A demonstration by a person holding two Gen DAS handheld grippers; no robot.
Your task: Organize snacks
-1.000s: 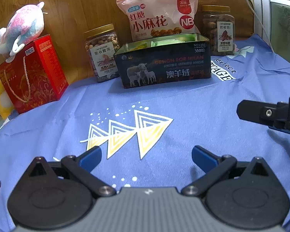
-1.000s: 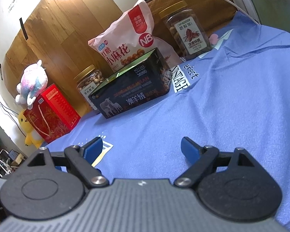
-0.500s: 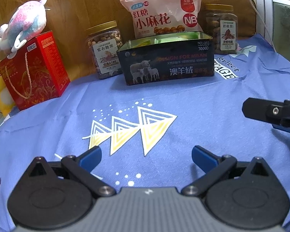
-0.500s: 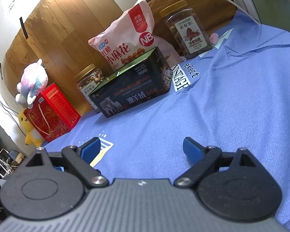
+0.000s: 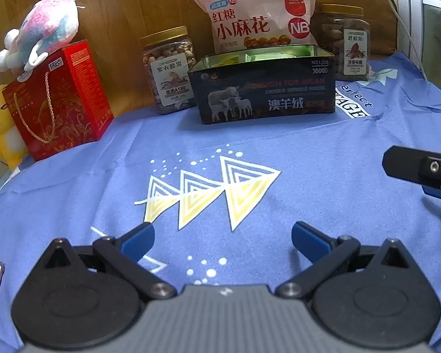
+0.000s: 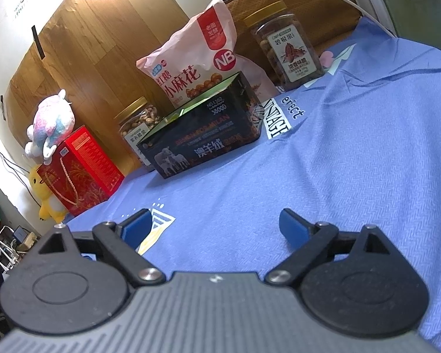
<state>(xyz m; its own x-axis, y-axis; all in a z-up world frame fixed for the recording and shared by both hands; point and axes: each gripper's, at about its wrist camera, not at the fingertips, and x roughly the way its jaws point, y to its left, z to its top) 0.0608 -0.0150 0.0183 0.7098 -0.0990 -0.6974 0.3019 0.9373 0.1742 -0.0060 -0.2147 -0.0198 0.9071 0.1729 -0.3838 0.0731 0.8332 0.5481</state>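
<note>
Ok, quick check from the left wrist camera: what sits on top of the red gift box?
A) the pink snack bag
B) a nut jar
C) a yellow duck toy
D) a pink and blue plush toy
D: the pink and blue plush toy rests on the red gift box, while the yellow duck stands beside it.

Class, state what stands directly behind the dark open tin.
Behind the tin a pink snack bag stands upright, a nut jar beside it. The tin hides the bag's bottom edge.

A home: plush toys [image 5: 42, 28], cloth-covered table [image 5: 323, 153].
</note>
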